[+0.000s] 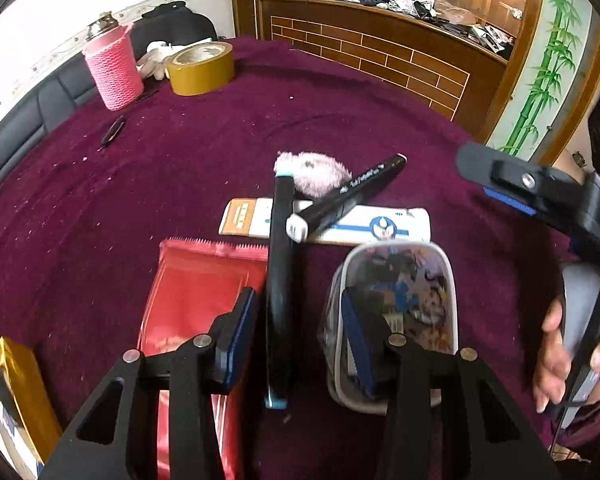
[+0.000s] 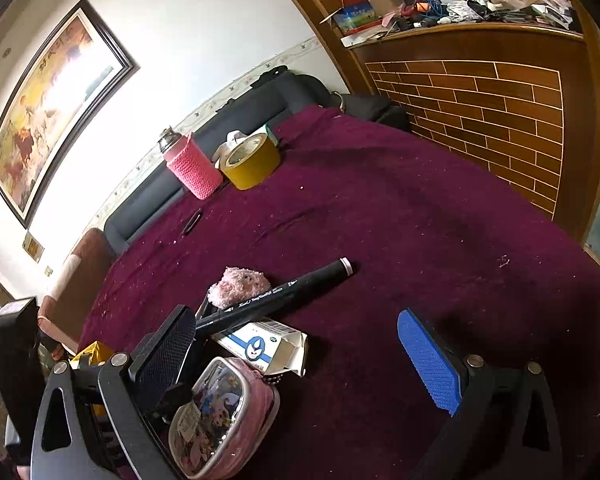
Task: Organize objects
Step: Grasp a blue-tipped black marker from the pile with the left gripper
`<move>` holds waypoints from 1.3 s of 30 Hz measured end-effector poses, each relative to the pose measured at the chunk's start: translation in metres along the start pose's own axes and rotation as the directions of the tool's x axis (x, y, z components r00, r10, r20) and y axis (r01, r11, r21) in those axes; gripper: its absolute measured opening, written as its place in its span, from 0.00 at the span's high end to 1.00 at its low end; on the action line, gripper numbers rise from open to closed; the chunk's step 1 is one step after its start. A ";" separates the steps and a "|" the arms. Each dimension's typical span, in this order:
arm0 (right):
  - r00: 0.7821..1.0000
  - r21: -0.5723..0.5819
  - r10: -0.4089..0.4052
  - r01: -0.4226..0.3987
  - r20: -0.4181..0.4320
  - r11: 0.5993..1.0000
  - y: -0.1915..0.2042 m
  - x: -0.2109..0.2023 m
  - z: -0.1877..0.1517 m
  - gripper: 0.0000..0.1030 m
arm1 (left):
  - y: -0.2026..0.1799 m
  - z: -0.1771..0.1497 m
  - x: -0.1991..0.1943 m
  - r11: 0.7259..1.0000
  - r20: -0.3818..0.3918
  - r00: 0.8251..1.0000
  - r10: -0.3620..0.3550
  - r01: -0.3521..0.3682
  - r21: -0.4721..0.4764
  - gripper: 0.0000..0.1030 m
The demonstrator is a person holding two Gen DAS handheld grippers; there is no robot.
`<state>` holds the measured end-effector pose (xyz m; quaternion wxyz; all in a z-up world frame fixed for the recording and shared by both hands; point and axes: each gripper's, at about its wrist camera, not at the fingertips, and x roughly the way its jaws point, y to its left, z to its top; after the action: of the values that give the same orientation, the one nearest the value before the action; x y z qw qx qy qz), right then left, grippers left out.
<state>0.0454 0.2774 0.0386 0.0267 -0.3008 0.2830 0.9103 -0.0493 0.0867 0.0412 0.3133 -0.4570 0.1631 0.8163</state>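
A long black marker with light-blue end caps [image 1: 278,292] lies on the maroon cloth-covered counter [image 1: 220,128], its long axis running almost straight away from the left wrist camera, near cap close to the tongs and far cap against a fluffy pink pompom [image 1: 316,174]. The left tongs [image 1: 296,344] straddle this marker, partly narrowed; the left pad sits just beside it and the right pad lies against a clear pencil case with cartoon print [image 1: 404,308], so no pinch is visible. A second black marker with a white cap [image 1: 348,198] lies diagonally, resting across the first marker and a flat white-and-blue carton [image 1: 364,230]. One red foil packet [image 1: 196,304] lies to the left. Far back stand one pink knitted-sleeve bottle [image 1: 114,66] and one roll of tan tape [image 1: 202,68]. The right tongs [image 2: 300,364] are spread wide, empty, beside the pencil case.
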 end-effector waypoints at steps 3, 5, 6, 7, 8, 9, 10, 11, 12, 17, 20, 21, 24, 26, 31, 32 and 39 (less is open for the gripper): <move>1.000 0.021 0.003 -0.003 -0.008 1.000 -0.004 0.002 0.000 0.00 | 0.002 0.008 0.007 0.999 -0.018 0.999 -0.047 0.047 -0.006 0.69; 1.000 0.032 0.002 -0.002 -0.015 0.999 -0.005 0.005 0.001 0.00 | 0.004 0.014 0.013 0.996 -0.034 0.996 -0.082 0.082 -0.018 0.70; 1.000 0.036 0.003 -0.003 -0.016 0.999 -0.006 0.005 0.001 0.00 | 0.007 0.016 0.015 0.995 -0.040 0.994 -0.099 0.098 -0.030 0.70; 1.000 0.036 0.002 -0.002 -0.013 0.999 -0.005 0.005 0.001 0.00 | 0.011 0.018 0.017 0.992 -0.049 0.991 -0.122 0.119 -0.046 0.70; 1.000 0.034 0.000 0.000 -0.008 0.999 -0.005 0.004 0.001 0.00 | 0.015 0.019 0.019 0.988 -0.055 0.988 -0.146 0.142 -0.063 0.70; 1.000 0.032 0.000 0.000 -0.006 0.999 -0.005 0.003 0.000 0.00 | 0.019 0.019 0.020 0.984 -0.059 0.984 -0.166 0.161 -0.077 0.70; 1.000 0.032 0.001 -0.001 -0.005 0.999 -0.005 0.003 0.000 0.00 | 0.022 0.019 0.021 0.979 -0.064 0.980 -0.189 0.183 -0.092 0.70; 1.000 0.032 0.001 -0.001 -0.005 0.999 -0.004 0.003 0.000 0.00 | 0.026 0.019 0.023 0.974 -0.066 0.976 -0.209 0.202 -0.107 0.70; 1.000 0.032 0.001 -0.001 -0.008 0.999 -0.005 0.004 0.000 0.00 | 0.030 0.019 0.023 0.970 -0.066 0.973 -0.221 0.212 -0.120 0.70; 1.000 0.038 0.007 -0.006 -0.027 0.999 -0.006 0.007 0.000 0.00 | 0.044 0.018 0.033 0.967 -0.096 0.974 -0.206 0.187 -0.176 0.71; 0.999 0.038 0.009 -0.007 -0.034 0.999 -0.006 0.008 0.000 0.00 | 0.034 0.021 0.037 0.981 -0.118 0.982 -0.150 0.133 -0.138 0.72; 0.999 0.037 0.009 -0.008 -0.035 0.999 -0.005 0.009 0.000 0.00 | 0.028 0.021 0.037 0.987 -0.123 0.984 -0.128 0.114 -0.118 0.72; 0.999 0.036 0.010 -0.008 -0.035 0.999 -0.006 0.008 0.000 0.00 | 0.008 0.024 0.040 0.998 -0.131 0.991 -0.040 0.034 -0.045 0.66; 0.999 0.038 0.009 -0.007 -0.036 0.999 -0.006 0.008 -0.001 0.00 | 0.000 0.025 0.041 1.000 -0.117 0.993 0.003 -0.005 -0.019 0.66; 0.999 0.043 0.005 -0.003 -0.037 0.999 -0.006 0.010 -0.001 0.00 | -0.009 0.023 0.040 0.999 -0.065 0.997 0.047 -0.049 -0.019 0.87; 0.999 0.044 0.002 0.000 -0.037 0.999 -0.006 0.010 -0.001 0.00 | -0.009 0.021 0.038 0.998 -0.055 0.997 0.051 -0.053 -0.033 0.87; 0.999 0.043 -0.018 0.020 -0.046 0.999 -0.007 0.014 -0.001 0.00 | -0.002 -0.004 -0.007 0.990 0.069 0.997 0.028 -0.017 -0.141 0.87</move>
<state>0.0355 0.2813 0.0266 0.0353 -0.3237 0.3002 0.8966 -0.0430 0.0831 0.0454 0.2767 -0.4468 0.0991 0.8450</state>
